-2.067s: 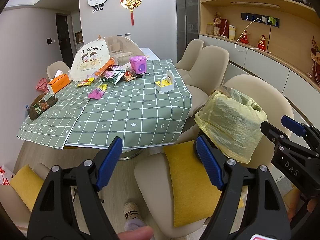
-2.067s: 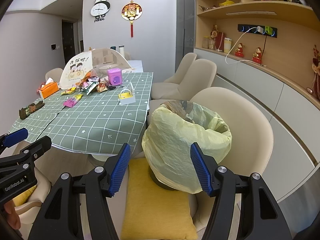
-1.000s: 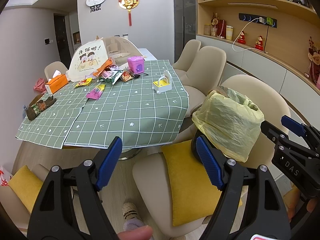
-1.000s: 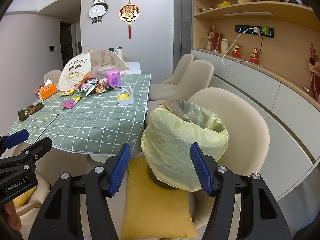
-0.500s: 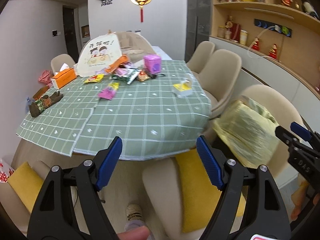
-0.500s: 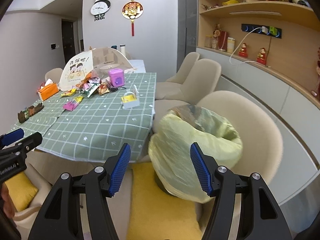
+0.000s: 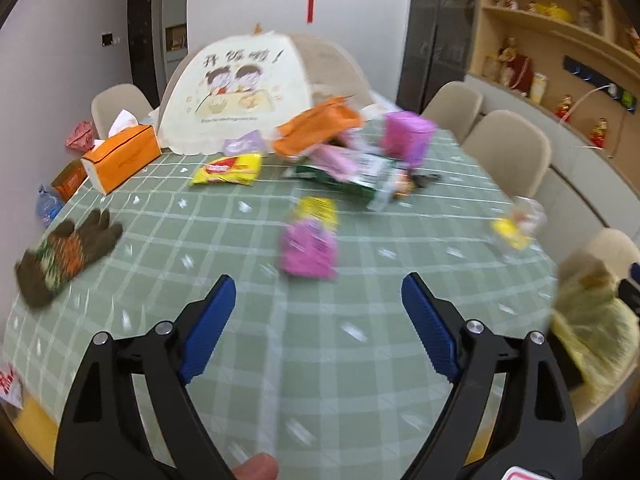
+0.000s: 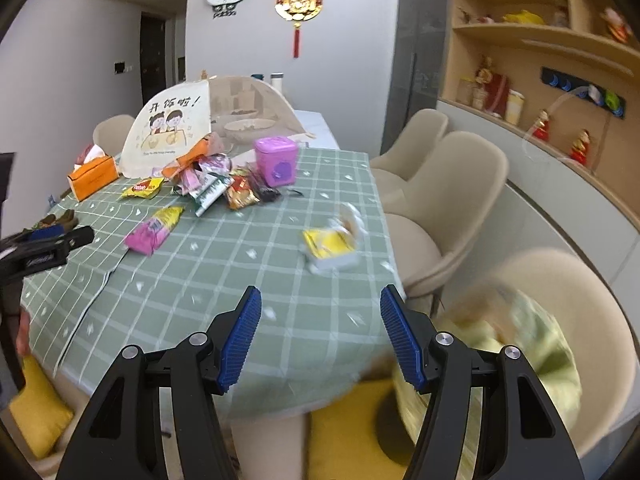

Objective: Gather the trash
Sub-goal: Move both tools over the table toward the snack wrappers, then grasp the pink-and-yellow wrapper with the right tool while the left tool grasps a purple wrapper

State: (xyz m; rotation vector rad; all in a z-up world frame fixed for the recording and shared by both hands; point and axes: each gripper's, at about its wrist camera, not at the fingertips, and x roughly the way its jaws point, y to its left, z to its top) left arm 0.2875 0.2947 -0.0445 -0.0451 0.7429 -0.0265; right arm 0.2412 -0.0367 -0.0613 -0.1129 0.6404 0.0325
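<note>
1. Trash: a heap of crumpled snack wrappers (image 8: 208,184) — orange, pink, green and red — lies on the green checked tablecloth (image 8: 248,264), at its far side.
2. A flat pink-and-yellow packet (image 8: 154,229) lies apart from the heap, nearer the cloth's front edge; a yellow wrapper (image 7: 228,169) lies left of the heap.
3. A small purple plastic bin (image 8: 277,161) stands just right of the heap. A white holder with a yellow insert (image 8: 332,246) sits near the cloth's right edge.
4. Behind the heap stands a cream mesh food cover printed with cartoon figures (image 8: 176,128); an orange tissue box (image 7: 120,158) is left of it.
5. A yellow plastic-lined trash bin (image 8: 512,344), blurred, sits on a beige chair (image 8: 580,292) off the cloth's right front corner.
6. Left gripper (image 7: 318,324): blue-padded tongs spread wide, empty, above the cloth's front part.
7. Right gripper (image 8: 320,336): tongs spread, empty — at the cloth's front edge, beside the bin.
</note>
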